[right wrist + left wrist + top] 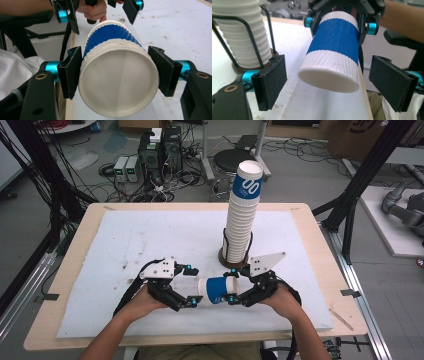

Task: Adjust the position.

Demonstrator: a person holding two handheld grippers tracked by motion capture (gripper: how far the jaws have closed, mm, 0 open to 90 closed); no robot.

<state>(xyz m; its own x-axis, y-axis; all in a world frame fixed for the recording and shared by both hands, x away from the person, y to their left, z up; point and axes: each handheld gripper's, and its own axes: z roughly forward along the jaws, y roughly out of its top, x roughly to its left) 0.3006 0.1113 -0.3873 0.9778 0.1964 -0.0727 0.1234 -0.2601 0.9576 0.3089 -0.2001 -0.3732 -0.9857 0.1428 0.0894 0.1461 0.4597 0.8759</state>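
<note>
A white paper cup with a blue band (216,290) lies on its side just above the white mat, held level between my two grippers. My right gripper (231,286) is shut on one end; in the right gripper view its pads (72,72) press both sides of the cup (117,85), whose flat end faces the camera. My left gripper (192,286) is open and straddles the other end. In the left gripper view the cup (332,50) sits between the spread left gripper (332,83) with a gap on each side. Beyond it the right gripper (340,25) grips the cup.
A tall stack of the same cups (242,215) stands in a black wire holder on a round brown base (223,257) right behind the grippers, seen as ribbed white cups (244,32) in the left gripper view. The white mat (150,235) covers the wooden table (65,270).
</note>
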